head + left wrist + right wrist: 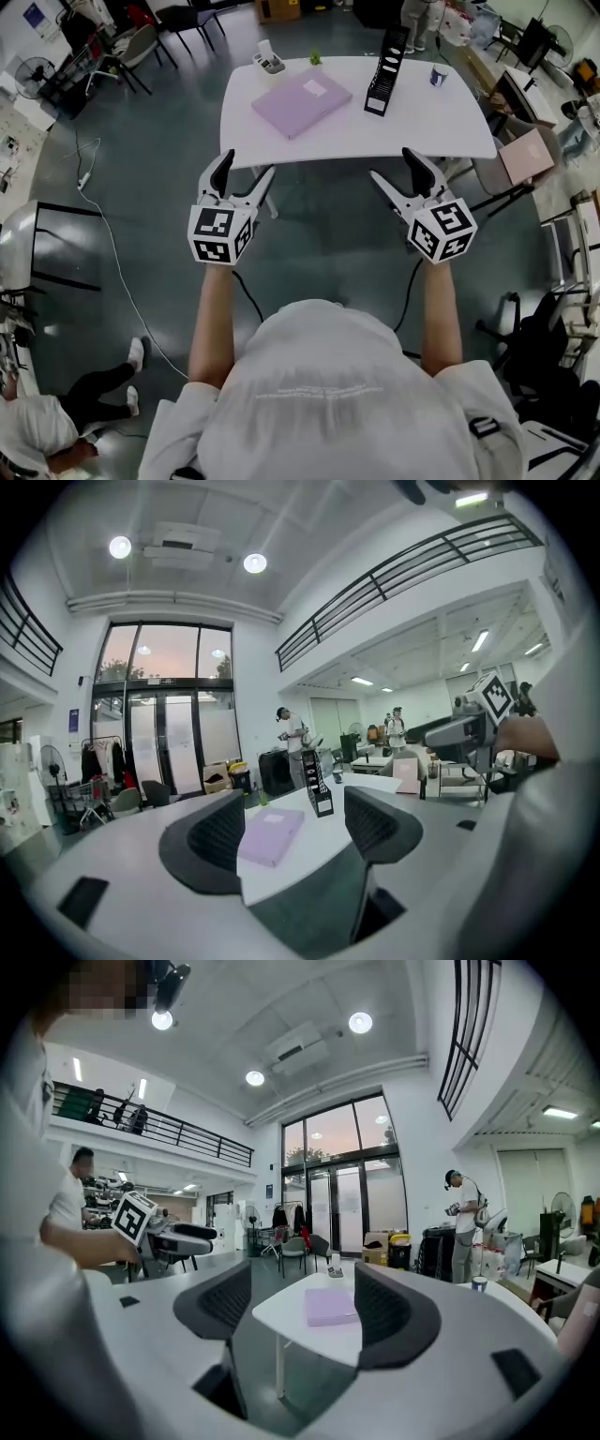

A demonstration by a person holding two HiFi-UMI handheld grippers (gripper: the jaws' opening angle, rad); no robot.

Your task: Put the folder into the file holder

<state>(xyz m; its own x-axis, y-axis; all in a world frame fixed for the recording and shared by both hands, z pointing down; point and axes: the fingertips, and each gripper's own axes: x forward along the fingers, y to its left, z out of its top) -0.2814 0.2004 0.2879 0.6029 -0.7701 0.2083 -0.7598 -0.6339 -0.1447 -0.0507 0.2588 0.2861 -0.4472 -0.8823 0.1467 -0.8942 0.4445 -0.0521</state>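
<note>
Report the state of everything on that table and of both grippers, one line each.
folder: closed, lying flat on the table, not in the holder.
file holder: upright, apart from the folder.
small cup: upright, near the table's far edge.
left gripper: open, nothing between its jaws, short of the table.
right gripper: open, nothing between its jaws, short of the table.

table: smooth, matt white | folder: matt lilac | file holder: black plastic | floor: glossy
</note>
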